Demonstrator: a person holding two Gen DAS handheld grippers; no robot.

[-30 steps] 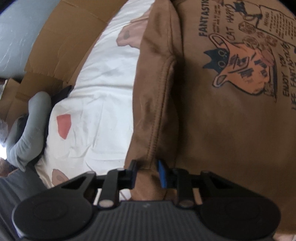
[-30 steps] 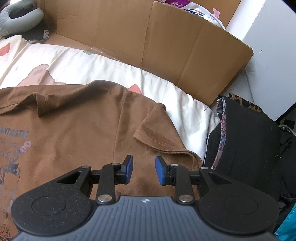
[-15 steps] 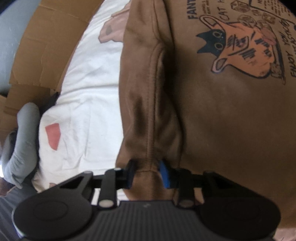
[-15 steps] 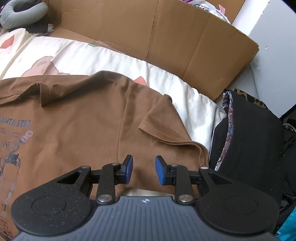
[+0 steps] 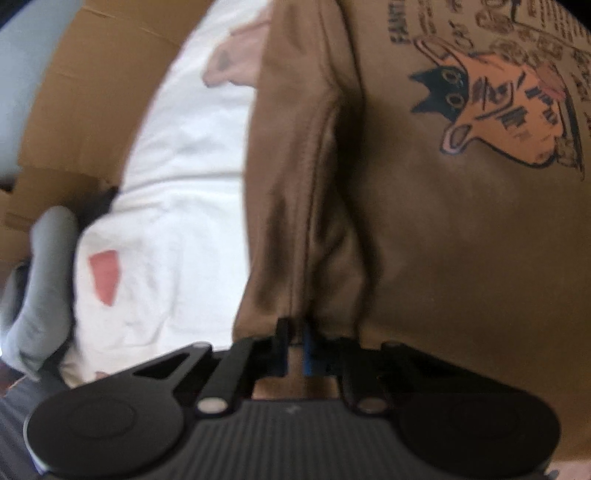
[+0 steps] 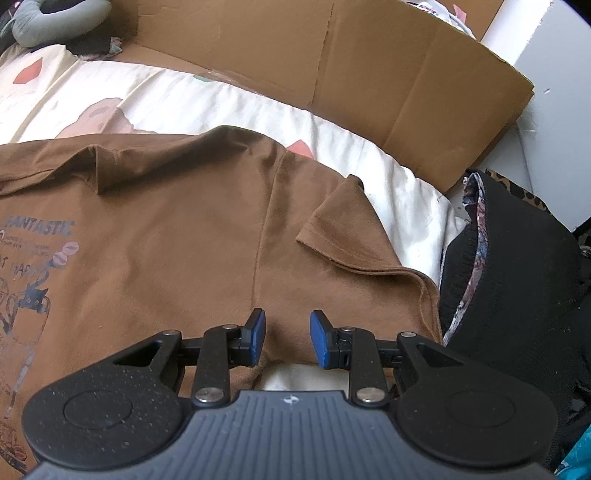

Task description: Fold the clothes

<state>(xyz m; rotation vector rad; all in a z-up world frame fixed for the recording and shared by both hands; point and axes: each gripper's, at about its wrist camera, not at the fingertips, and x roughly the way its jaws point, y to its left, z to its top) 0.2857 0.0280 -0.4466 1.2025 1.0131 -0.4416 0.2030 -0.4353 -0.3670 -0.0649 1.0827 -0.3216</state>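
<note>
Brown T-shirt (image 6: 177,236) is lying spread flat, print side up, on a white bedsheet (image 6: 207,107) with pink and red patches. Cat graphic and "FANTASTIC" lettering are showing on the chest in both views.

Left tongs (image 5: 294,345) are pointing steeply down at 1 side of the shirt, where the sleeve is bunched into a long ridge. The jaws have just been closing and are now clenched on the sleeve's hem, with a pinch of brown cloth between the pads. This view is blurred.

Right tongs (image 6: 287,338) are hovering over the other side, just below the second sleeve (image 6: 354,240), which is lying flat and spread toward the sheet. The jaws are standing apart, gripping nothing; shirt fabric and a strip of white sheet are showing in the gap.

Flattened cardboard (image 6: 369,74) is propped along the far edge of the bed. A grey neck pillow (image 6: 55,16) is sitting at the far corner. A black garment (image 6: 517,280) with a patterned lining is lying beside the right sleeve.
</note>
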